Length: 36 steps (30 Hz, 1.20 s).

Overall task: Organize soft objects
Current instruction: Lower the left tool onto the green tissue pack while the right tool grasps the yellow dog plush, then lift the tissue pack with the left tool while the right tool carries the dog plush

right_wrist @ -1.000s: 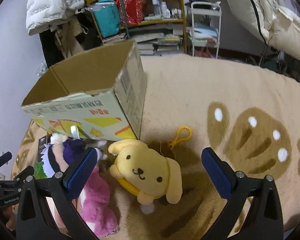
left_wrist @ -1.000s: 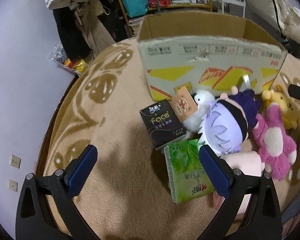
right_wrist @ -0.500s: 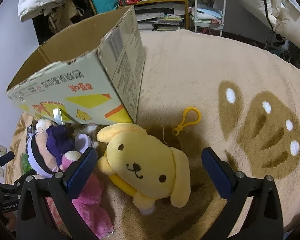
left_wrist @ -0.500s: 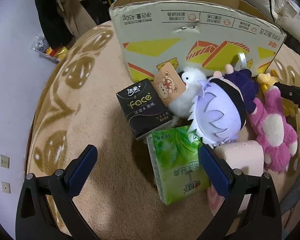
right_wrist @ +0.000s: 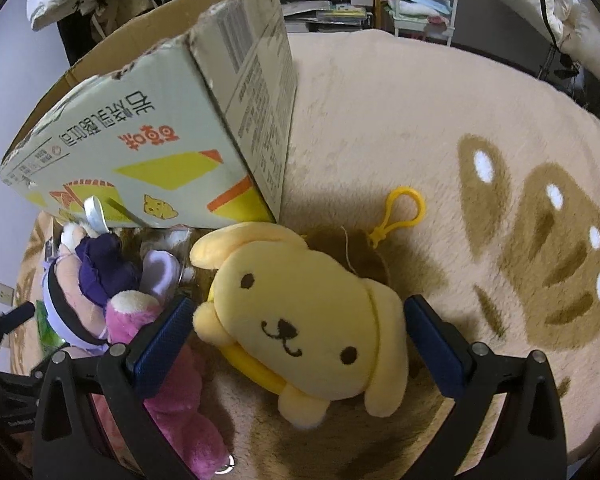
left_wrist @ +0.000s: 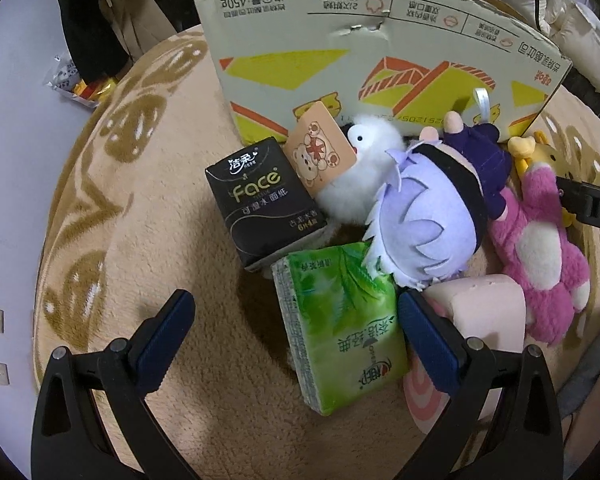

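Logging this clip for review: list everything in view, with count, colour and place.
Box: 1, cardboard, yellow and orange print, on rug behind the pile.
Rug: 1, beige with brown paw prints.
Yellow dog plush: 1, between right gripper's fingers.
Pink plush: 1, right of purple doll.
Purple doll: 1, pile centre.
White plush: 1, against box.
Black tissue pack: 1, pile left.
Green tissue pack: 1, between left gripper's fingers.
Pink roll: 1, pile front.
Left gripper: open.
Right gripper: open.
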Motion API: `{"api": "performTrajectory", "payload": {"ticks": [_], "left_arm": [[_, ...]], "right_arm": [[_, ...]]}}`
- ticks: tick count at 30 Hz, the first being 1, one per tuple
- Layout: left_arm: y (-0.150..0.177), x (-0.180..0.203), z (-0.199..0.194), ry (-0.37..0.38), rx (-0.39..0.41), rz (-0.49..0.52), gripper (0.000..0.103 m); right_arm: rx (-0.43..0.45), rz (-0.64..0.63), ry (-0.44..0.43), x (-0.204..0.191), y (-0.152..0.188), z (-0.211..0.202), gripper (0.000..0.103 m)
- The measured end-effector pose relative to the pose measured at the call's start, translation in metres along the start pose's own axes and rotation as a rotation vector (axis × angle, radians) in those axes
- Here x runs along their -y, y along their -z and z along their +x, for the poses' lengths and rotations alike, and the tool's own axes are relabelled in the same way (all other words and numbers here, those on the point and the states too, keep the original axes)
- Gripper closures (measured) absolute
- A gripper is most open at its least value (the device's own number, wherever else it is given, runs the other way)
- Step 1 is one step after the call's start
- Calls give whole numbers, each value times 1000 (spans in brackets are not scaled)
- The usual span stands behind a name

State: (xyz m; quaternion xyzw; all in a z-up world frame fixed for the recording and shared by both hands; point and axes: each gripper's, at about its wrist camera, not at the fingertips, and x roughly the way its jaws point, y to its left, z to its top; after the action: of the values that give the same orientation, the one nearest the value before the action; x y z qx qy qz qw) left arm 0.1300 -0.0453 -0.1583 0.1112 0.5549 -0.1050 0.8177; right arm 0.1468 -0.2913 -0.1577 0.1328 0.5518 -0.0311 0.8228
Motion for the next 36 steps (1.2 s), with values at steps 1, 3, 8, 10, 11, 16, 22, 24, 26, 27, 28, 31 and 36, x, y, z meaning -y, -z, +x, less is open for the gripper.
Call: {"api": "performTrajectory", "payload": {"ticks": [1, 3, 8, 10, 11, 16, 22, 24, 26, 27, 28, 31, 36], "left_arm": [[0, 0, 0, 0, 1, 0, 3], [0, 0, 1, 1, -4, 0, 3], [0, -2, 4, 10, -23, -13, 2], [1, -4, 5, 19, -34, -26, 2], [1, -6, 7, 24, -38, -34, 2], [2, -8, 7, 27, -37, -38, 5], [5, 0, 2, 72, -27, -16, 27], [6, 2, 0, 108, -34, -22, 41], [6, 1, 1, 142, -48, -36, 52], [7, 2, 1, 150, -51, -39, 58], [8, 2, 1, 155, -52, -39, 60], [10, 7, -4, 132, -35, -19, 66], [13, 8, -14, 71, -1, -18, 67]], "right_arm": [[-5, 0, 8, 1, -1, 2, 0], [-21, -22, 30, 0, -3, 7, 7], [-16, -23, 28, -3, -10, 11, 10], [-16, -29, 28, -3, -10, 11, 11], [-15, -31, 29, -4, -10, 11, 12], [-17, -41, 29, -9, -7, 10, 14], [-21, -53, 33, -11, -4, 8, 18], [-18, -60, 40, -13, -2, 6, 18], [-14, -68, 48, -16, -1, 4, 18], [-11, -74, 53, -17, 1, 3, 18], [-6, -82, 61, -19, 2, 1, 18], [4, -95, 71, -23, 5, -4, 18], [34, -97, 62, -23, 8, -15, 18]]}}
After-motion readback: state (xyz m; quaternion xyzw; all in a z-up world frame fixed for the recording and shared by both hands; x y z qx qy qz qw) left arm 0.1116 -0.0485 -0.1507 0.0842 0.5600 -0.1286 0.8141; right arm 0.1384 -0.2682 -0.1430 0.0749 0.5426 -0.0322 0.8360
